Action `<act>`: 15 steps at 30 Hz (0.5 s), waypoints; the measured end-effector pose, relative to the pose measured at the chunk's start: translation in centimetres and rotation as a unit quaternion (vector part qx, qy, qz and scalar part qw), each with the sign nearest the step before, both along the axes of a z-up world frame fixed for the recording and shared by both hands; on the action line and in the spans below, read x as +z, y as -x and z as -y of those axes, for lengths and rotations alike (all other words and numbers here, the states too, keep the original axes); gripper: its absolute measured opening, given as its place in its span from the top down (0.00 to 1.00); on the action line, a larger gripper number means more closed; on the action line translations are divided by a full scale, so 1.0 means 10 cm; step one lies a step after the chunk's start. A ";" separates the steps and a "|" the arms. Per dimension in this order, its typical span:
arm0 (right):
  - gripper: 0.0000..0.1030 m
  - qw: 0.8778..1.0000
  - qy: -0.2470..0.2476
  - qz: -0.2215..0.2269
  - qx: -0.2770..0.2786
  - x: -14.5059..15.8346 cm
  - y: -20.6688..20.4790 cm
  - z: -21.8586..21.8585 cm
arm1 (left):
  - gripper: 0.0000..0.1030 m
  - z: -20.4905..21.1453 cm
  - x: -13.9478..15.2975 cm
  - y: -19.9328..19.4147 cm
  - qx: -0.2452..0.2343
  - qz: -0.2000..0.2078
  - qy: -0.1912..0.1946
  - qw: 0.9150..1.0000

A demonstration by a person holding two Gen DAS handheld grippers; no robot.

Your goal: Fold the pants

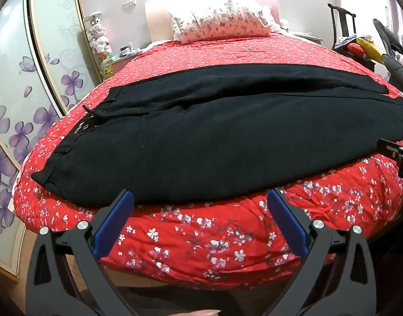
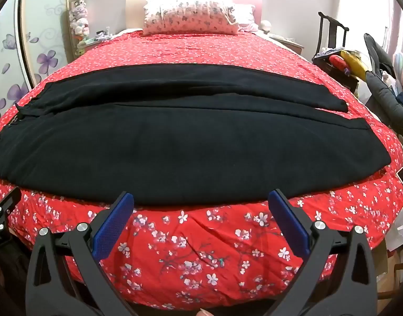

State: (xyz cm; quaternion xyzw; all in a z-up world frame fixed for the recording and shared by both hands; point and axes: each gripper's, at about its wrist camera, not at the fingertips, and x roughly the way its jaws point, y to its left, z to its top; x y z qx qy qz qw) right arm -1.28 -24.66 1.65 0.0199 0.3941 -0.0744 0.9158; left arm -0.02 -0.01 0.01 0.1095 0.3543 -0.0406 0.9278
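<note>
One pair of black pants [image 1: 214, 137] lies flat across the red floral bedspread [image 1: 201, 242], long axis left to right, waistband at left, leg hems at right, legs side by side. Left gripper [image 1: 200, 202] sits nearer the waistband, right gripper [image 2: 200, 202] nearer the hems. Both hang just short of the near edge, fingers spread wide, holding nothing.
</note>
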 end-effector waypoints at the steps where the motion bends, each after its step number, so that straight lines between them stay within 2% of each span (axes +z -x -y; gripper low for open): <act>1: 0.01 1.000 0.000 0.000 0.000 0.00 0.00 0.00 | 0.02 0.00 0.00 0.00 0.000 -0.001 0.000 1.000; 15: 0.01 1.000 -0.003 -0.001 0.000 -0.01 0.00 0.01 | 0.02 0.00 0.00 0.00 -0.001 -0.003 0.002 1.000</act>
